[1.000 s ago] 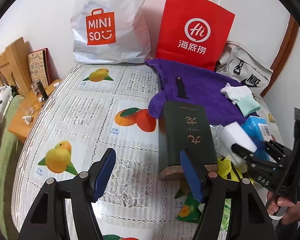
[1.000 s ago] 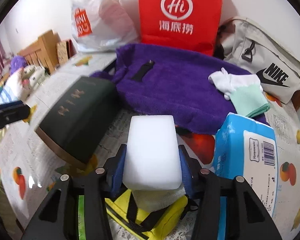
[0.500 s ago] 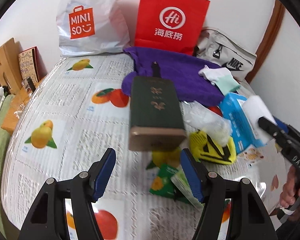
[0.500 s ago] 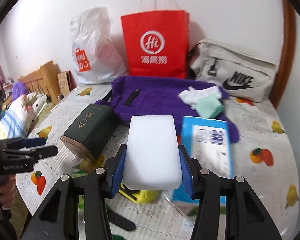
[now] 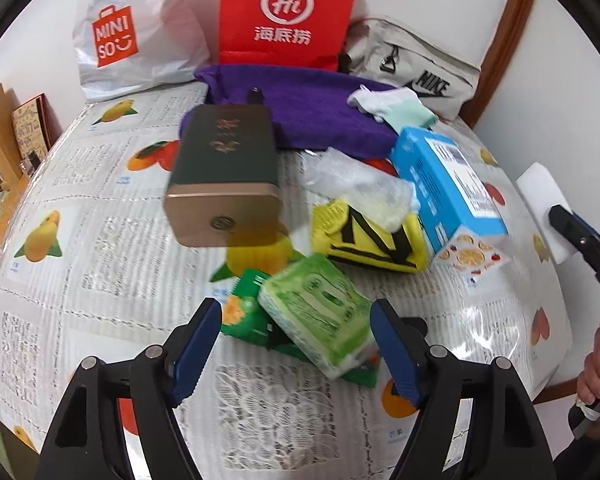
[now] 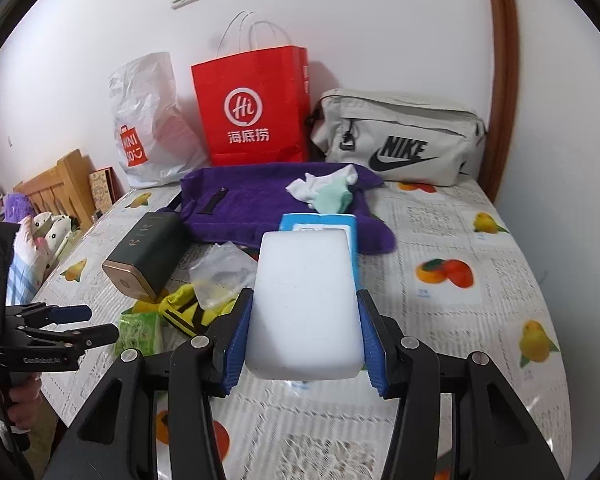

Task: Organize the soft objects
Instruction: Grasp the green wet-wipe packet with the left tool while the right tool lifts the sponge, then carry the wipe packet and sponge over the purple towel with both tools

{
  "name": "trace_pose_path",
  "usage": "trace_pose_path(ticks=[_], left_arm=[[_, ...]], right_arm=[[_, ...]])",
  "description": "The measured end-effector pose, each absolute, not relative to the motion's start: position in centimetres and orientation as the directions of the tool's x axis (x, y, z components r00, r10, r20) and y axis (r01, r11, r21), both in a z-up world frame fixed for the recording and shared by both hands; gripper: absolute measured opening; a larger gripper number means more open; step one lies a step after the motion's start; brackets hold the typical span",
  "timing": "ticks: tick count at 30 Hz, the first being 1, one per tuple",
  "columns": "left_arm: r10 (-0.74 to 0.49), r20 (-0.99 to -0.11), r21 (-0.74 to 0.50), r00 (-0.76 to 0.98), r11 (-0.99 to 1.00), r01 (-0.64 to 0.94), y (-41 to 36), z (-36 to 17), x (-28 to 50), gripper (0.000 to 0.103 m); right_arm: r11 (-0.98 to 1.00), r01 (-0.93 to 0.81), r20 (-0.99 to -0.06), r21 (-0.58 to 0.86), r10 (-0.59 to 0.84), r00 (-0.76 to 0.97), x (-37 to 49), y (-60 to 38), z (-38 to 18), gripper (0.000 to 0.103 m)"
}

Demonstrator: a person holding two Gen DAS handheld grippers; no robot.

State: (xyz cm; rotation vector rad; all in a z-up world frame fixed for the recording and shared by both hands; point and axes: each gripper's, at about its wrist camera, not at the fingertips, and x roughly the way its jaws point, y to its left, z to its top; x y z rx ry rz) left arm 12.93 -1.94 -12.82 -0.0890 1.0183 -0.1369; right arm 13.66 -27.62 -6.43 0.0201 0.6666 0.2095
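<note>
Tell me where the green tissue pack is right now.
In the left wrist view the green tissue pack lies on the fruit-print table cover, ahead of the opening left gripper, untouched, just in front of the yellow pouch.

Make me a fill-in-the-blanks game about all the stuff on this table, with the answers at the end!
1. The right gripper is squeezing a white ____.
2. The tall paper bag standing by the wall is ____.
3. The socks lie on a ____ towel.
4. The green tissue pack lies in front of the ____ gripper, whose jaws are opening.

Answers: sponge, red, purple, left
</note>
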Motion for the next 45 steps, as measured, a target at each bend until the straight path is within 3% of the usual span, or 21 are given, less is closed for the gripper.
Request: trace_pose_path(ticks=[3, 20, 30, 37, 45], left_arm=[[-0.150, -0.852, -0.123, 0.502, 0.989, 0.086, -3.0, -13.4, 13.0, 0.081], [-0.092, -0.874, -0.063, 0.477, 0.995, 0.077, -5.2, -16.4, 15.5, 0.083], [-0.124, -0.850, -0.107, 0.513, 0.992, 0.062, -3.2, -15.8, 15.0, 0.041], [-0.147, -0.839, -0.130, 0.524, 0.989, 0.070, -2.1, -15.4, 14.2, 0.030], [-0.154, -0.818, -0.146, 0.554, 0.988, 0.058, -0.5, -14.2, 13.3, 0.029]], right_arm=[[0.980, -0.177, -0.609, 0.096, 0.198, 0.768, 13.0, -28.4, -6.6, 0.049], [0.971, -0.212, -0.665, 0.108, 0.229, 0.711, 12.0, -29.2, -10.6, 0.050], [0.969, -0.193, -0.734, 0.157, 0.245, 0.633, 11.3, -29.9, -14.1, 0.050], [0.969, -0.184, -0.769, 0.167, 0.244, 0.591, 11.6, -29.2, -16.1, 0.049], [0.971, -0.173, -0.768, 0.165, 0.236, 0.595, 11.4, -29.2, -15.8, 0.049]])
